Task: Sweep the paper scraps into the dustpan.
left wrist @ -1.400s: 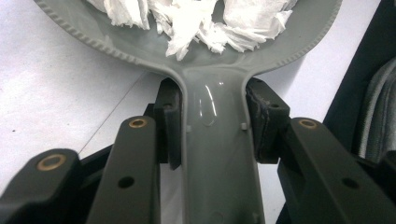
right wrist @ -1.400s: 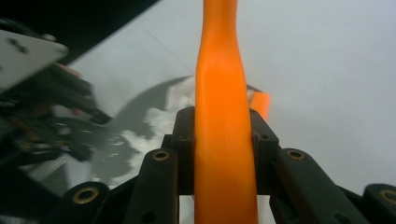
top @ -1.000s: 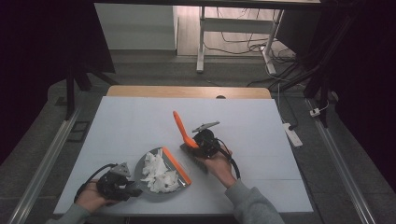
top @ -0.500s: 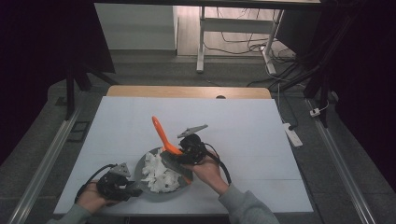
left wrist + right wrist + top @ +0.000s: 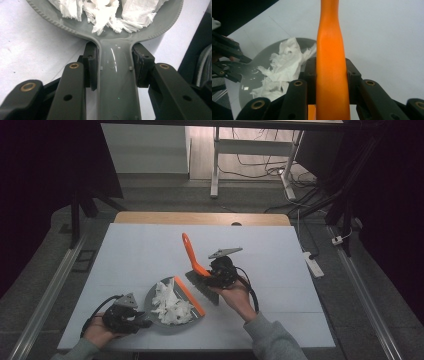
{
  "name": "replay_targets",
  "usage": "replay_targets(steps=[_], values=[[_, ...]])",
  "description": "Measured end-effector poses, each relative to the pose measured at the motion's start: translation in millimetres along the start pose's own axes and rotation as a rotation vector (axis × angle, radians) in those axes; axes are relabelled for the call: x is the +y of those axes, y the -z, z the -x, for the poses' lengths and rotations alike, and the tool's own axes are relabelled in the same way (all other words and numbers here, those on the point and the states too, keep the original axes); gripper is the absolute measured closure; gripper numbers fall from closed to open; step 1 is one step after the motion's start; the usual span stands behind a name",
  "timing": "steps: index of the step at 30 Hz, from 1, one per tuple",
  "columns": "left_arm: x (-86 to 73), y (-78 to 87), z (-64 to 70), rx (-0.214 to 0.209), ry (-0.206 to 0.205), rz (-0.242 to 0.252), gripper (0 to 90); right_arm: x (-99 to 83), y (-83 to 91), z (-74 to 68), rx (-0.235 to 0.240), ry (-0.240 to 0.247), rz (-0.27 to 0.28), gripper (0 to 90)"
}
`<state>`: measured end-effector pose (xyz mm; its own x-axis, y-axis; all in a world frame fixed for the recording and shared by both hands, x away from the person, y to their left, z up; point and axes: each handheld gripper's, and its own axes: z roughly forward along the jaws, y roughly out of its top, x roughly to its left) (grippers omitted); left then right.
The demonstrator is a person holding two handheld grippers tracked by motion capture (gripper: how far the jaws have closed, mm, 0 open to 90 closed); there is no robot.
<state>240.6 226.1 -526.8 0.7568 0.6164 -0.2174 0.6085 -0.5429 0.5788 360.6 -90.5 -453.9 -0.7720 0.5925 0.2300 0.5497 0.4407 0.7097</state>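
The left gripper [image 5: 131, 316], low left in the high view, is clamping the grey dustpan [image 5: 165, 317] by its handle, jaws pressed on both sides of the handle in the left gripper view, pan lying flat on the white desk [image 5: 135, 255]. Torn white paper scraps [image 5: 170, 304] are sitting piled inside the pan, just left of its orange lip, lower centre of the frame. The right gripper [image 5: 212, 274], centre of the high view, is holding the orange-handled brush [image 5: 192, 257], jaws closed tight on the handle as the right gripper view shows, with the handle pointing up and away toward the top of the frame and the dark bristle head [image 5: 202, 287] down at the desk, just right of the pan's lip. Likely step: sweeping scraps into the pan, and it is looking nearly done since no loose bits are showing on the desk. To do it well: keep the pan's lip flat against the desk, pull the bristles toward the lip in short low strokes, and avoid flicking the light paper back out. Keep the left grip steady so the pan is not sliding away under the brush.
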Motion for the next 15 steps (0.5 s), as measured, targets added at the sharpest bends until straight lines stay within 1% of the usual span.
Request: replay_targets(steps=[5, 9, 10, 12, 14, 15], values=[[0.1, 2.0, -0.7, 0.035, 0.017, 0.025, 61.5, -4.0, 2.9, 6.8, -0.018, -0.006, 0.004, 70.1], [0.2, 8.1, -2.5, 0.056, 0.047, 0.067, 61.5, -6.9, 11.0, 12.2, -0.025, -0.002, 0.027, 70.2], [0.2, 10.2, -2.9, 0.071, 0.053, 0.079, 61.5, -7.7, 12.8, 13.5, -0.025, -0.003, 0.032, 70.1], [0.1, 13.4, -3.9, 0.088, 0.068, 0.094, 61.5, -10.6, 19.1, 17.5, -0.025, -0.004, 0.045, 70.1], [-0.2, 16.1, -5.0, 0.094, 0.094, 0.11, 61.5, -13.9, 25.4, 21.5, -0.023, -0.005, 0.056, 70.1], [-0.4, 17.0, -4.9, 0.104, 0.103, 0.119, 61.4, -15.9, 28.8, 23.5, -0.019, -0.007, 0.061, 70.2]])
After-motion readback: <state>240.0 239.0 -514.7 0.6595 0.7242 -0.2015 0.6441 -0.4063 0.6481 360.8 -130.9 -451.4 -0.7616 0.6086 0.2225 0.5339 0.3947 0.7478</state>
